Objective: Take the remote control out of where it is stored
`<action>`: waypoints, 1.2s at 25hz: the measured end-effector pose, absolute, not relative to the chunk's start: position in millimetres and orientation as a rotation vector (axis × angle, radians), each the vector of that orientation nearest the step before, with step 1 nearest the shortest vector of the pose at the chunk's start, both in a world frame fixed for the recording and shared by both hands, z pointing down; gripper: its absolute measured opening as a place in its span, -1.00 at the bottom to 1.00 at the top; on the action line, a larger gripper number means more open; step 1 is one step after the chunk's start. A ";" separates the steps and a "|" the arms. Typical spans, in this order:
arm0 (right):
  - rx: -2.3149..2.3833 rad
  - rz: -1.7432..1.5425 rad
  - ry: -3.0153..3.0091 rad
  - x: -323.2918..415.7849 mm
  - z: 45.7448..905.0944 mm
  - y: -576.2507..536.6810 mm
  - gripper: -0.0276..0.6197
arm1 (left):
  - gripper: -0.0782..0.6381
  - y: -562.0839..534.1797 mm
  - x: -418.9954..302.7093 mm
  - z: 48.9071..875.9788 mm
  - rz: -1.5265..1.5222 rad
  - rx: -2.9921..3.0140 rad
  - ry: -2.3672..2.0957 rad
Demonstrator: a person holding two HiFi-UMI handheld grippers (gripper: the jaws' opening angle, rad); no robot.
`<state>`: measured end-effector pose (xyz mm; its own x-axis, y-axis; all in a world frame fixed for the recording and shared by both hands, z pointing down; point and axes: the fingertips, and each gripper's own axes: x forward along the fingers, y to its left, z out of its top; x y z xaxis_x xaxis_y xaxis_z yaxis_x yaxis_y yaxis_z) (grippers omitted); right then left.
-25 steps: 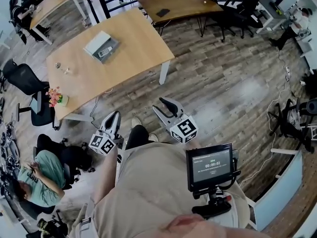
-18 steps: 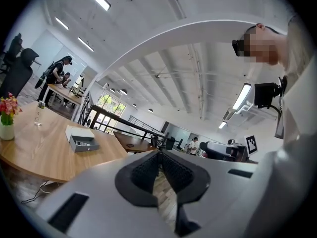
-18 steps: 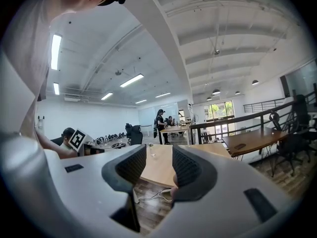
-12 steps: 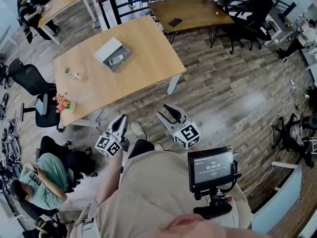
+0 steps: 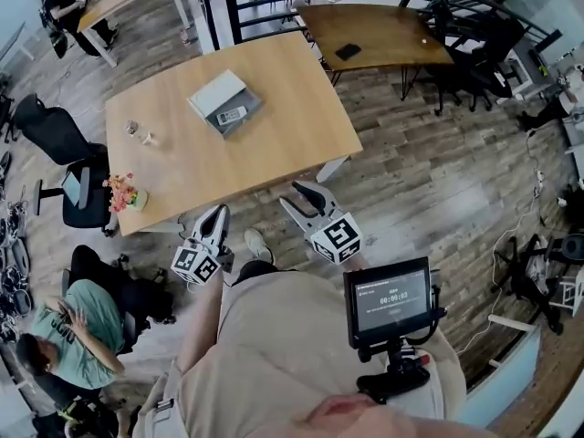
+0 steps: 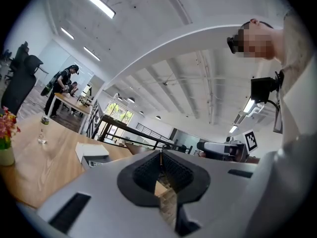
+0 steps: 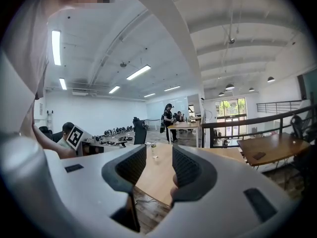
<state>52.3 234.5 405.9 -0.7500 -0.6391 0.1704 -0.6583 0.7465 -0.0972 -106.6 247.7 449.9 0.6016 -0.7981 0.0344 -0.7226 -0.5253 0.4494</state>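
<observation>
Closer to table (image 5: 274, 130), left tongs (image 5: 217, 211) pressed together, right tongs (image 5: 296, 195) slightly spread; remote control (image 5: 232, 114) in box (image 5: 213, 93).

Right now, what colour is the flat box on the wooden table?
The flat box is grey, its lid whitish; head view shows it best.

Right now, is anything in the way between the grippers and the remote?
Nothing visible is. The remote lies in an open box on the table; only bare tabletop lies between it and the left gripper and right gripper.

I count one box (image 5: 215, 92), one remote control (image 5: 231, 114) and one flower pot (image 5: 121, 195). All sit on one table (image 5: 292, 126).
</observation>
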 end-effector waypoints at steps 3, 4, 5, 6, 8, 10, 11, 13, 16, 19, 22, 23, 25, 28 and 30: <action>1.022 0.196 -2.821 32.5 397.7 209.6 -0.44 | -0.77 222.9 -130.2 449.1 -0.271 2.386 -1.247; 1.019 0.193 -2.824 27.1 395.6 201.3 -0.44 | -0.77 214.7 -136.2 449.7 -0.274 2.381 -1.251; 1.019 0.193 -2.825 22.1 394.5 193.7 -0.44 | -0.76 207.1 -141.5 449.8 -0.277 2.378 -1.255; 1.019 0.196 -2.824 17.4 394.3 187.2 -0.44 | -0.76 200.4 -146.2 449.5 -0.279 2.376 -1.258; 1.019 0.205 -2.817 9.2 396.2 177.8 -0.44 | -0.76 189.9 -154.4 448.8 -0.279 2.376 -1.260; 1.016 0.214 -2.807 3.3 399.2 170.9 -0.44 | -0.77 181.7 -161.7 449.1 -0.279 2.377 -1.261; 1.014 0.216 -2.802 0.9 400.5 167.0 -0.44 | -0.76 177.4 -165.2 449.1 -0.282 2.376 -1.263; 1.013 0.214 -2.789 -2.9 401.9 157.6 -0.44 | -0.76 168.6 -171.8 448.0 -0.296 2.371 -1.266; 1.021 0.204 -2.767 -9.0 402.2 142.2 -0.44 | -0.76 157.8 -183.8 452.0 -0.307 2.353 -1.270; 1.033 0.184 -2.746 -21.4 407.0 118.9 -0.44 | -0.77 138.1 -200.0 463.2 -0.307 2.341 -1.262; 1.027 0.157 -2.725 -38.5 416.9 87.2 -0.44 | -0.76 109.8 -216.9 476.8 -0.331 2.345 -1.249; 1.020 0.146 -2.722 -42.6 417.5 79.6 -0.44 | -0.76 103.8 -220.5 477.9 -0.339 2.347 -1.250; 1.009 0.127 -2.721 -47.1 415.3 71.1 -0.44 | -0.77 99.0 -223.2 476.0 -0.346 2.348 -1.256; 1.014 0.114 -2.718 -49.3 411.8 67.9 -0.44 | -0.76 99.4 -221.9 475.6 -0.330 2.345 -1.250; 1.021 0.117 -2.721 -50.7 410.5 68.8 -0.44 | -0.76 101.7 -220.6 474.4 -0.318 2.338 -1.242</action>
